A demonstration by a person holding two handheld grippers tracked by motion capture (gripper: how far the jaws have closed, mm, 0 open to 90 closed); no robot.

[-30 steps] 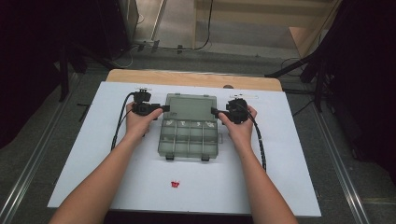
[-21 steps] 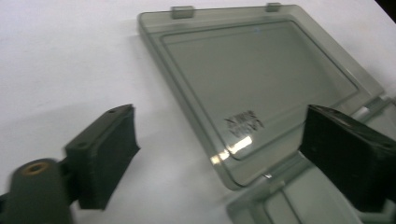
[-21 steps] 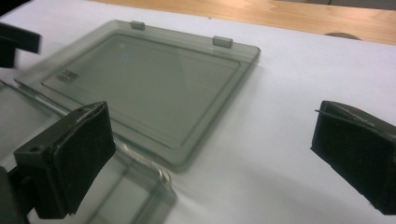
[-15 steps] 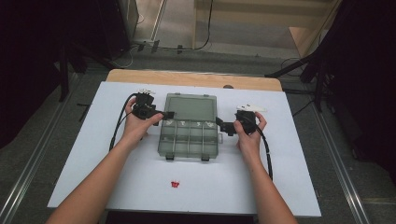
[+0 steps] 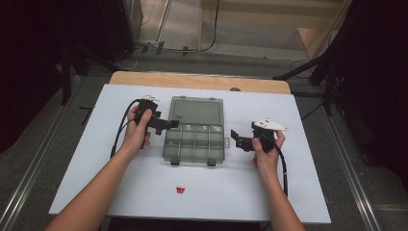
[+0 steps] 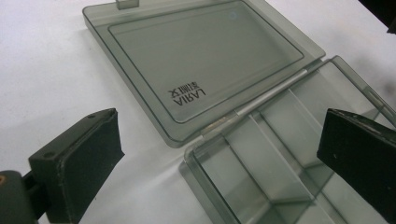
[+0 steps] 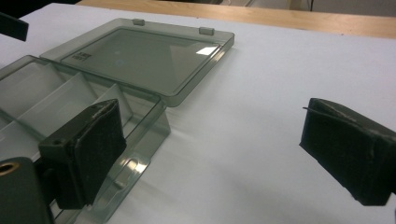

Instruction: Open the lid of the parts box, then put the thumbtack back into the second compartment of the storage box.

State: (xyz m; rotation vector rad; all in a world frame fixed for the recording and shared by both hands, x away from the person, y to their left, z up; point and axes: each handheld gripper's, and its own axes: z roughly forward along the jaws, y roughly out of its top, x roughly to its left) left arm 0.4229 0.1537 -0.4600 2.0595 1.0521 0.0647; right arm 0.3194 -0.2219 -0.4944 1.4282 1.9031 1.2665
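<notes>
Right of frame, right hand-held gripper (image 5: pixel 239 139) has backed off the open organizer box (image 5: pixel 195 143), jaws wide, empty; left hand-held gripper (image 5: pixel 169 124) stays at its upper-left corner, open too, so lid-opening looks done.

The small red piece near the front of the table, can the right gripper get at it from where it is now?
Probably yes. The right gripper is open and holds nothing, and only bare white table lies between it and the red piece.

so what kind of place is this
Probably a lab or recording setup: a white table with a clear compartment box, dark curtains at the sides, and cables on the floor behind.
</notes>
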